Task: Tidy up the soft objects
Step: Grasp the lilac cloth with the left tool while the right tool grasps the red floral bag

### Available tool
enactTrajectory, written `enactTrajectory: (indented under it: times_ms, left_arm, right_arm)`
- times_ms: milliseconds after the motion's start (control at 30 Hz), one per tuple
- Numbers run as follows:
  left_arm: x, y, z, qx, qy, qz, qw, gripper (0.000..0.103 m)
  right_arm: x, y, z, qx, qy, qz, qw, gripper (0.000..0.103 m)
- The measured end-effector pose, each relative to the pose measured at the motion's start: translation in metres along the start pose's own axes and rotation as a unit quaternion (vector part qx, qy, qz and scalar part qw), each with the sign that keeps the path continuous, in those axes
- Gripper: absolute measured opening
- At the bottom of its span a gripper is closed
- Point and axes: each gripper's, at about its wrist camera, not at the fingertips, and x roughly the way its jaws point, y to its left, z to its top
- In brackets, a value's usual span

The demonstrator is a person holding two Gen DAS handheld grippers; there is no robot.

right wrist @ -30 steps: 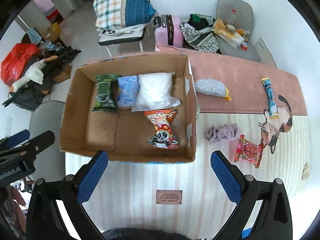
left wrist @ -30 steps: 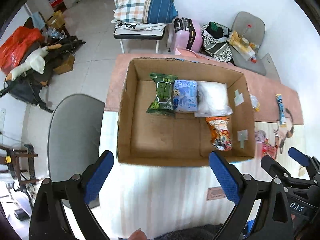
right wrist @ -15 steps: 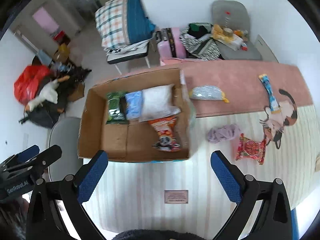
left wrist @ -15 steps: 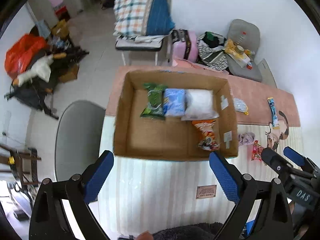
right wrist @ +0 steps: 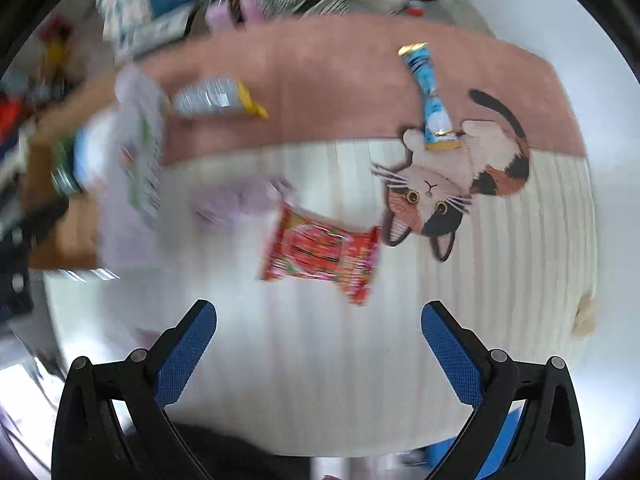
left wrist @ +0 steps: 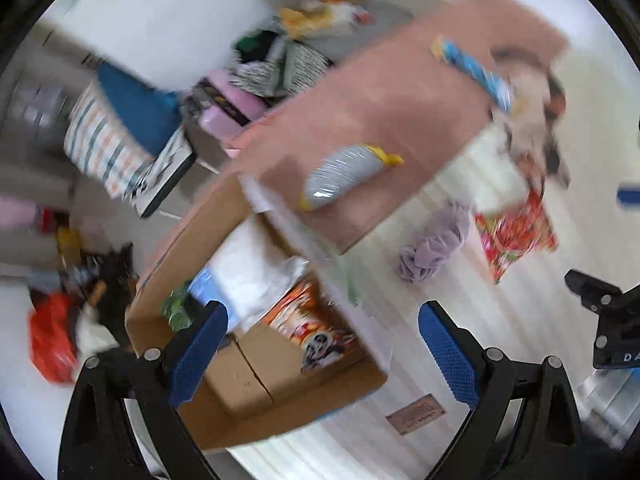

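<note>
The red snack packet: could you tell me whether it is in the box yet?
Out: the red snack packet lies on the mat, beside the cardboard box.

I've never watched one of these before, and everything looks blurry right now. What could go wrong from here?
1. Both views are smeared by fast motion, so the open right gripper might come down off target on the red packet.
2. The purple scrunchie lies right against that packet, so the fingers could catch both.
3. The box sits close by; a hasty swing might bump its wall.
</note>
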Motion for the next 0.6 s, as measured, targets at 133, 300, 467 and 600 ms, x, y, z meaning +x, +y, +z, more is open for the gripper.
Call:
enactTrajectory:
  times_ms: [133,300,467,600]
  left_arm:
    - [0.044,-0.035,0.016,0.035,0.055,0.015,0.9977,0.098]
    - [0.078,-0.052,0.017,0.040,0.095,0.039,0.9939,0.098]
    - [0.095,-0.040,0.018,0.012,0.119,0.041,0.9919,0.098]
    - [0.093,-0.038,0.028,0.007,0.113,0.040,0.9927,0.098]
  right_arm:
    - [0.056,0.001,0.013,-0.090,0.046,-0.029,0.994,0.103]
    - [0.111,0.012,0.031,-0.171,0.082,-0.030,0.981,0.103]
    - [0.145,0.009,0.044,-0.177,0.108,-0.002,0.978,0.097]
    - [0.143,-0.023,0.052,-0.078,0.107,0.012,0.991,0.093]
